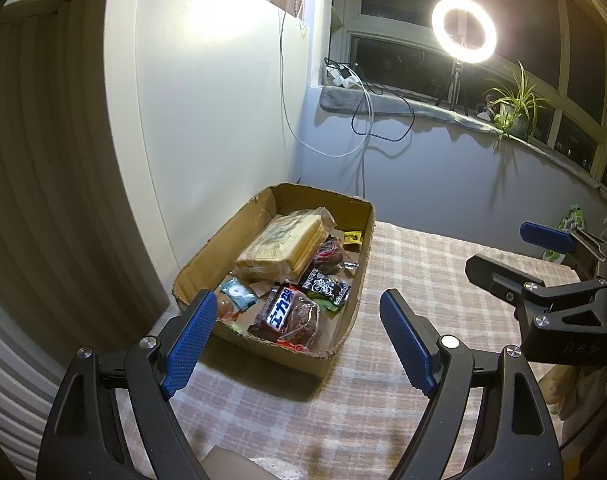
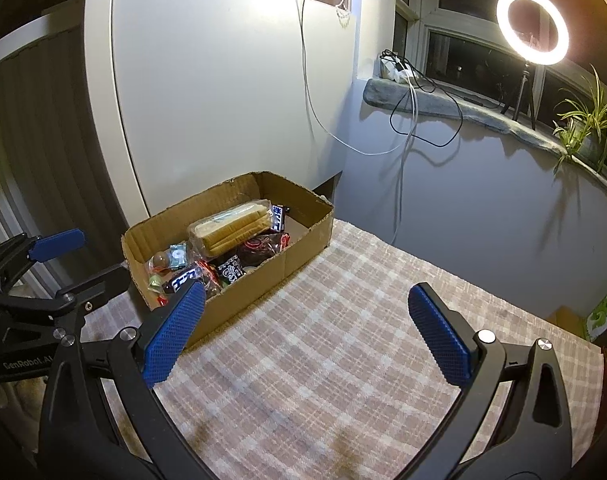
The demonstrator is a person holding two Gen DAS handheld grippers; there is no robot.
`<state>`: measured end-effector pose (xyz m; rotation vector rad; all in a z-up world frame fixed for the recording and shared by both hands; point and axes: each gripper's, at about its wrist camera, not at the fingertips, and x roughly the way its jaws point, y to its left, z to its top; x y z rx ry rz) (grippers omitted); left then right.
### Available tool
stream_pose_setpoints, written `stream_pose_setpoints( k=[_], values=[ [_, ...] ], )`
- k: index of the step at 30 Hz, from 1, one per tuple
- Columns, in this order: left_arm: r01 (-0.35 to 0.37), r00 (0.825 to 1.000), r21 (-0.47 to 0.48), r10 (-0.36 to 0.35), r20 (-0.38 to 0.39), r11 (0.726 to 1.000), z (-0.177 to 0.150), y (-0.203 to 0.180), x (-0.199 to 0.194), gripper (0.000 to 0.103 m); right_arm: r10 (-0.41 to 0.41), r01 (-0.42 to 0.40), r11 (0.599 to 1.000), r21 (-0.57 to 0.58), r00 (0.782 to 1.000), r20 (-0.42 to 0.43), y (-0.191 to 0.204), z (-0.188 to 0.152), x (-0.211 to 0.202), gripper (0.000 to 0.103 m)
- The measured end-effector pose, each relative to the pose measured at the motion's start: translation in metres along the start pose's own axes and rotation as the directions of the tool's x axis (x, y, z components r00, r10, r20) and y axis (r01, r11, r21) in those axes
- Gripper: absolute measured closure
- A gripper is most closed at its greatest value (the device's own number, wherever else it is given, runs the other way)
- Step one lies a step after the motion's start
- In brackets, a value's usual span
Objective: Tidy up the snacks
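Both tongs are released and hold nothing: the left tongs (image 1: 299, 340) and the right tongs (image 2: 319, 336) hover over the checked-cloth worktop (image 2: 343, 300). The wrapped snacks (image 1: 291, 276) lie inside the shallow brown cardboard box (image 1: 207, 256) near the white wall.

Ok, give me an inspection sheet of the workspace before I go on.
Surface: table under a plaid cloth.
Job's things: cardboard box at the table's far left by the white panel, holding a bread pack, a chocolate bar, a black packet and other small snacks.
Clutter: green-white packet at the right edge; what it is, cannot tell.
Grippers: left gripper open, empty, near the box; right gripper open, empty, over the cloth.
Cables: white and black cables hang from the sill.
Surroundings: ring light, plant, dark window.
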<state>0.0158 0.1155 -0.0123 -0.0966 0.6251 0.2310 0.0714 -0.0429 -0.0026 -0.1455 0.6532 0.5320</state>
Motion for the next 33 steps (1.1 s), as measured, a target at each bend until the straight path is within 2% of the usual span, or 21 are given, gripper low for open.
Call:
stream_pose_setpoints(
  k=[33],
  values=[
    [-0.006,1.0,0.023,0.006,0.022,1.0,-0.0018,-0.0083,-0.0065,0.019,0.002,-0.002,1.0,-0.003,1.0,0.0,0.0003,-0.0058,-0.0056,0.0]
  ],
)
